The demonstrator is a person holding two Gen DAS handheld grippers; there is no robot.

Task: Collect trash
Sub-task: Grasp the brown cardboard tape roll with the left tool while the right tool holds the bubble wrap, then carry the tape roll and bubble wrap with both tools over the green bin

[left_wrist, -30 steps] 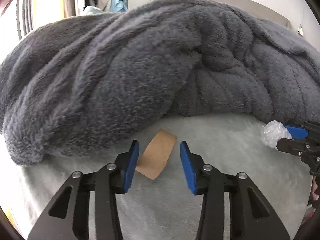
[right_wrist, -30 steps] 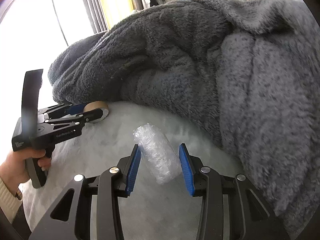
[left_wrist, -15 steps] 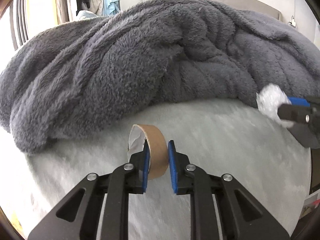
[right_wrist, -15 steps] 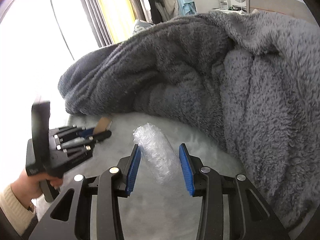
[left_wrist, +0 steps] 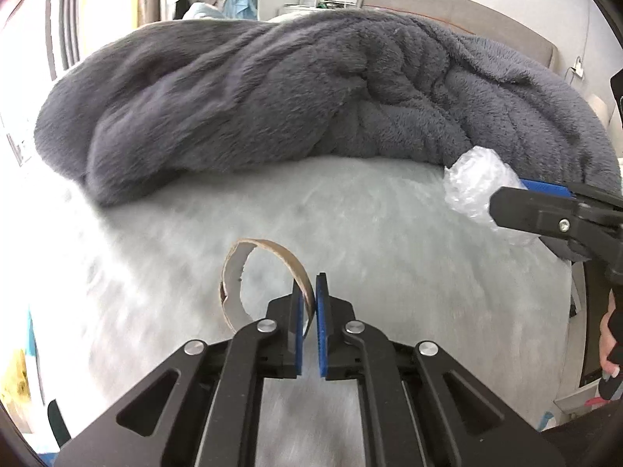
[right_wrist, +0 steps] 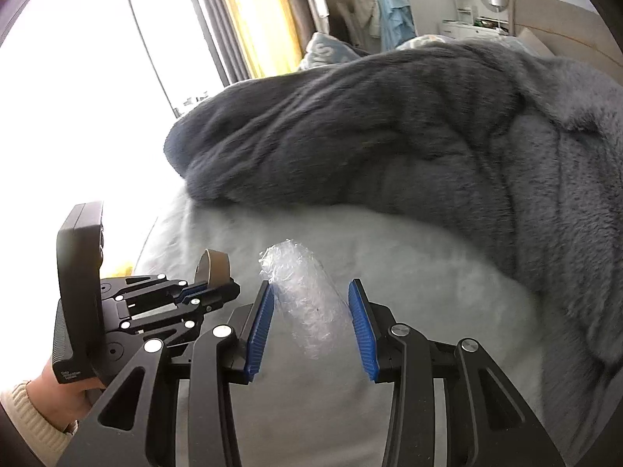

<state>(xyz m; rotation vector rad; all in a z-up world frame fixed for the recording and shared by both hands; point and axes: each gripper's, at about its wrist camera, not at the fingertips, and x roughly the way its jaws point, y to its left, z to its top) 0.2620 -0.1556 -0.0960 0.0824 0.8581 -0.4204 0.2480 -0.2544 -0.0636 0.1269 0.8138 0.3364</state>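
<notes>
Only the right view shows hanging clothes (right_wrist: 385,4).

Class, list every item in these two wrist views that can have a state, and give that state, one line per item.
left gripper: shut on the cardboard strip.
cardboard strip: curled into a loop, pinched at one end.
right gripper: shut on the bubble wrap.
bubble wrap: rolled up, held between the pads.
grey blanket: bunched up on the bed.
pale bedsheet: partly uncovered.
</notes>
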